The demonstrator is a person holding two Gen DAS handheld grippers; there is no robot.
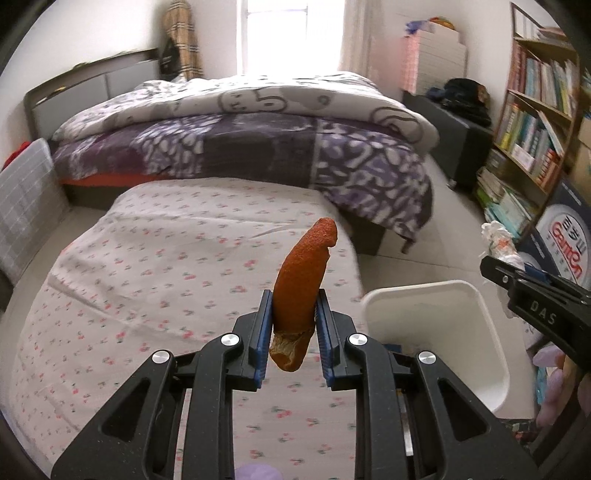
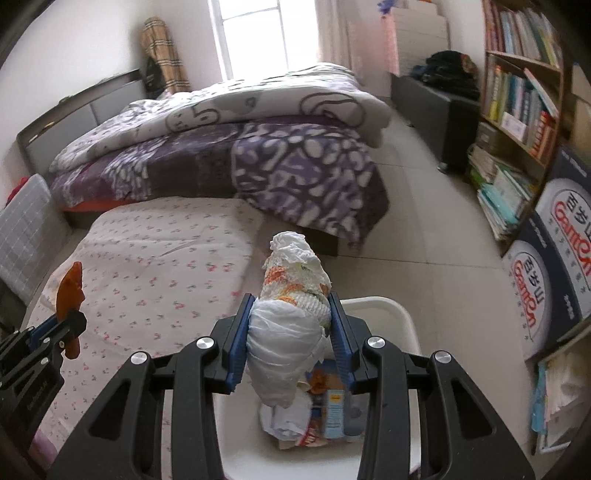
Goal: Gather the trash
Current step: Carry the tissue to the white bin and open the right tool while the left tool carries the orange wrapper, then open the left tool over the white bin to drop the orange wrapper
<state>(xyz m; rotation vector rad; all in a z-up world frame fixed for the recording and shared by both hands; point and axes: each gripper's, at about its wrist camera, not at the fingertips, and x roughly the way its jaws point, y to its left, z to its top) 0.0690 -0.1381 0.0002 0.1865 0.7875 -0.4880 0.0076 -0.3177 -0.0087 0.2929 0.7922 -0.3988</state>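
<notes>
Daylight from blown-out window (image 1: 275, 33); soft shadows; fisheye bending, dark corners, slight motion blur.

A bed (image 1: 258, 122) with a purple patterned quilt (image 1: 332, 162), a bookshelf (image 1: 535, 122) of books, a floral-clothed surface (image 1: 166, 266)

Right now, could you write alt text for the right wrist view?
The right gripper clamps a rolled-up diaper above a white bin already holding wrappers. At left, the left gripper holds an orange peel over a floral mattress.
</notes>
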